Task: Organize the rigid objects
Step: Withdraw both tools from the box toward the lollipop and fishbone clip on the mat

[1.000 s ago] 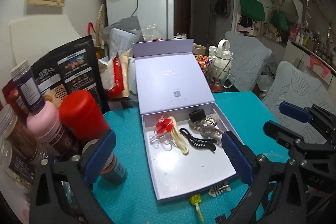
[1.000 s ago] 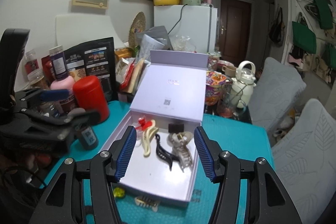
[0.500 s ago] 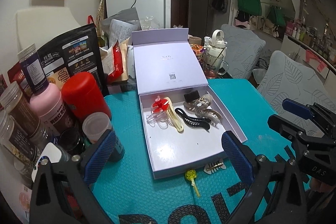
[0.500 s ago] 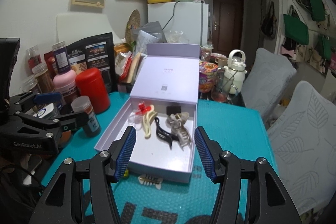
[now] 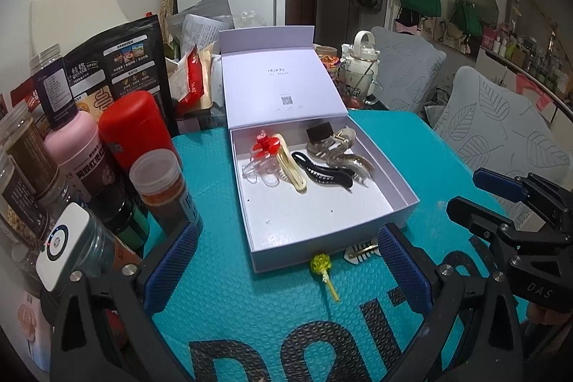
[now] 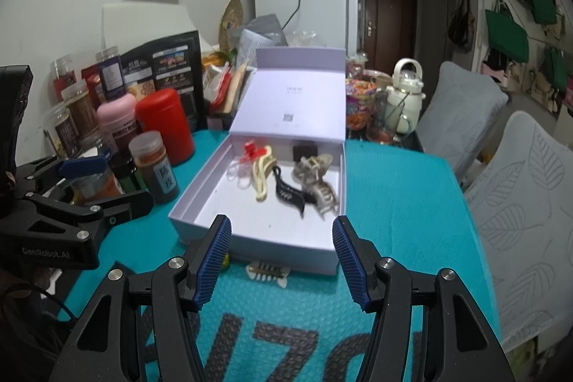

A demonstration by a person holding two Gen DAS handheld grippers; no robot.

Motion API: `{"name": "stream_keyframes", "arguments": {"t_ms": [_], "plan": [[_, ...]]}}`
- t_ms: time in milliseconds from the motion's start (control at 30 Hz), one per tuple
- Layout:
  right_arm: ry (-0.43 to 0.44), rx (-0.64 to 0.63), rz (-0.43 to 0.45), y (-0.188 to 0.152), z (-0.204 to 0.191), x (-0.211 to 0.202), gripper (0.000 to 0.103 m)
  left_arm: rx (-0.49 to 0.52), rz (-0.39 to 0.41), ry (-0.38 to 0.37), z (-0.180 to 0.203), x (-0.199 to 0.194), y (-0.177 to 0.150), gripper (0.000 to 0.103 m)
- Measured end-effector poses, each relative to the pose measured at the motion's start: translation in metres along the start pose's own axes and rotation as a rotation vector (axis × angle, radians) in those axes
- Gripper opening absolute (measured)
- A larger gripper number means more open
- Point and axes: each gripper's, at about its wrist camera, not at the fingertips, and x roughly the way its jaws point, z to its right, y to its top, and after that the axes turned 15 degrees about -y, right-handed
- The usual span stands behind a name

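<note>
An open lilac box sits on the teal mat and holds several hair clips: a red and clear one, a cream one, a black one and a beige claw. A white fishbone clip and a yellow lollipop lie on the mat against the box's near wall. My left gripper is open and empty, in front of the box. My right gripper is open and empty, above the fishbone clip.
Jars and bottles crowd the mat's left side: a red canister, a pink bottle and a spice jar. A kettle and glass cups stand behind the box. Grey chairs stand right of the table.
Both grippers have pulled back from the box toward the near edge of the mat, so the fishbone clip, lollipop and mat lettering show. Both stay open and empty.
</note>
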Motion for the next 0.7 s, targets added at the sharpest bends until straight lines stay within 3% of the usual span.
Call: {"name": "stream_keyframes", "arguments": {"t_ms": [333, 700], "plan": [[0.019, -0.004, -0.070, -0.020, -0.010, 0.023, 0.065, 0.003, -0.055, -0.052, -0.003, 0.021, -0.020, 0.103], [-0.002, 0.003, -0.119, -0.036, -0.014, 0.053, 0.070, -0.025, -0.132, -0.057, -0.016, 0.051, -0.036, 0.103]]}}
